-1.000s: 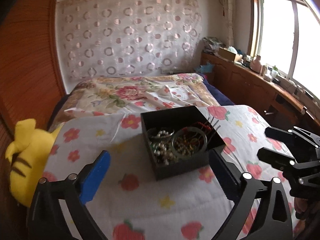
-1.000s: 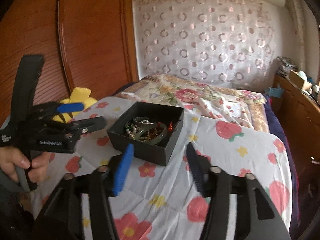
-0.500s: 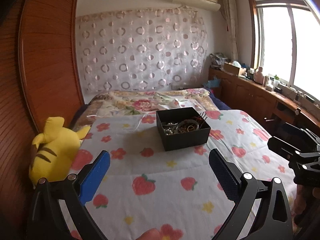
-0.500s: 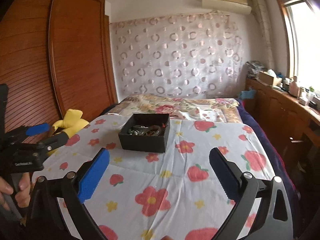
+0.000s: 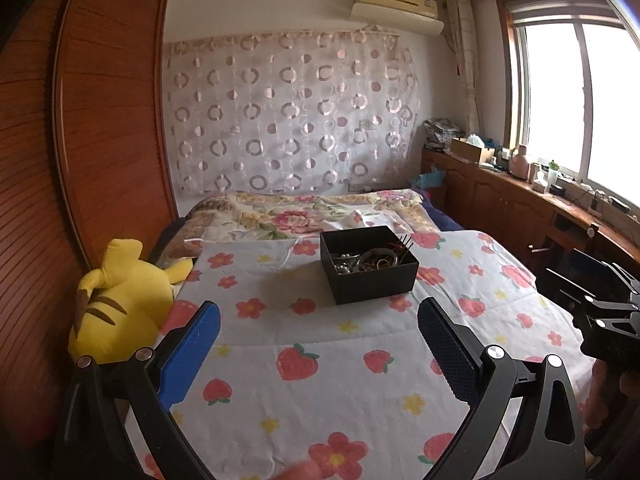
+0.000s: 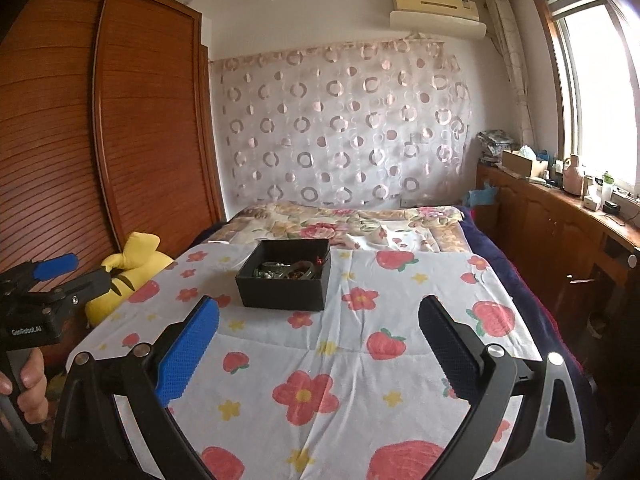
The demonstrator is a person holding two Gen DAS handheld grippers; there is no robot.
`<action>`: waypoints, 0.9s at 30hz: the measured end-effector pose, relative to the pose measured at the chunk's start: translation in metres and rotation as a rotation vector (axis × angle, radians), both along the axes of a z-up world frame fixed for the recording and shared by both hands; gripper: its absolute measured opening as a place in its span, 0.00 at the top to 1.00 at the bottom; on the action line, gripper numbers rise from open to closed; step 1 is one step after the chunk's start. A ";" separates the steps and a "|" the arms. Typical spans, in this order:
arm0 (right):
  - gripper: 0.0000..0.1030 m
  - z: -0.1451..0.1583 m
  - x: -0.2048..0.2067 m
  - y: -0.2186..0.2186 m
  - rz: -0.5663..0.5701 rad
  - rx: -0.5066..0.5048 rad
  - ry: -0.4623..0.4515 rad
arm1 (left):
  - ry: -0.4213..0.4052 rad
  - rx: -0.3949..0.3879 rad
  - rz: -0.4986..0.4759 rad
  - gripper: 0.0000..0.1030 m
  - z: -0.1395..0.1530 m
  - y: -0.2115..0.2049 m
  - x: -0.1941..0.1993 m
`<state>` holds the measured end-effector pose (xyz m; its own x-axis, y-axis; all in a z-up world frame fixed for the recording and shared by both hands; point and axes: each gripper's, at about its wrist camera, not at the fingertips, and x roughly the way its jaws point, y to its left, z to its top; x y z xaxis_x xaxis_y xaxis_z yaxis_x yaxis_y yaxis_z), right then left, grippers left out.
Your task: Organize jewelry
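Note:
An open black box point(image 5: 370, 266) holding a heap of beads, bangles and other jewelry point(image 5: 366, 261) sits on the strawberry-print bedspread point(image 5: 320, 360). It also shows in the right wrist view point(image 6: 285, 276) with the jewelry point(image 6: 286, 270) inside. My left gripper point(image 5: 318, 322) is open and empty, well short of the box. My right gripper point(image 6: 318, 322) is open and empty, also well back from the box. The left gripper also shows at the left edge of the right wrist view point(image 6: 64, 272), and the right gripper at the right edge of the left wrist view point(image 5: 592, 280).
A yellow plush toy point(image 5: 120, 300) lies at the bed's left edge against a wooden wardrobe point(image 5: 80, 160). A floral quilt point(image 5: 304, 212) lies behind the box. A wooden counter with clutter point(image 5: 540, 192) runs under the window on the right.
Both grippers have pulled back and up from the box, which now looks smaller and farther. The right gripper's jaws have opened wider. The box has not moved.

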<state>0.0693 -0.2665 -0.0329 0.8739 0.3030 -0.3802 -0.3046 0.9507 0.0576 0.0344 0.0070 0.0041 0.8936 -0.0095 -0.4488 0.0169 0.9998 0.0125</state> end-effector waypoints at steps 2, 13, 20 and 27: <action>0.02 0.000 0.000 -0.001 0.001 0.003 -0.001 | -0.005 0.001 -0.001 0.07 0.000 -0.001 -0.002; 0.02 -0.001 -0.002 -0.006 -0.006 0.011 0.006 | -0.007 0.004 -0.003 0.07 0.001 -0.002 -0.002; 0.02 -0.001 -0.002 -0.007 -0.005 0.009 0.006 | -0.005 -0.001 -0.007 0.07 0.002 -0.004 -0.002; 0.02 -0.003 -0.002 -0.008 -0.004 0.014 0.005 | -0.012 0.007 -0.003 0.07 0.003 -0.005 -0.002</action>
<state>0.0671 -0.2743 -0.0356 0.8730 0.3051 -0.3806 -0.3009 0.9509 0.0721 0.0325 0.0017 0.0066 0.8989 -0.0089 -0.4381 0.0194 0.9996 0.0194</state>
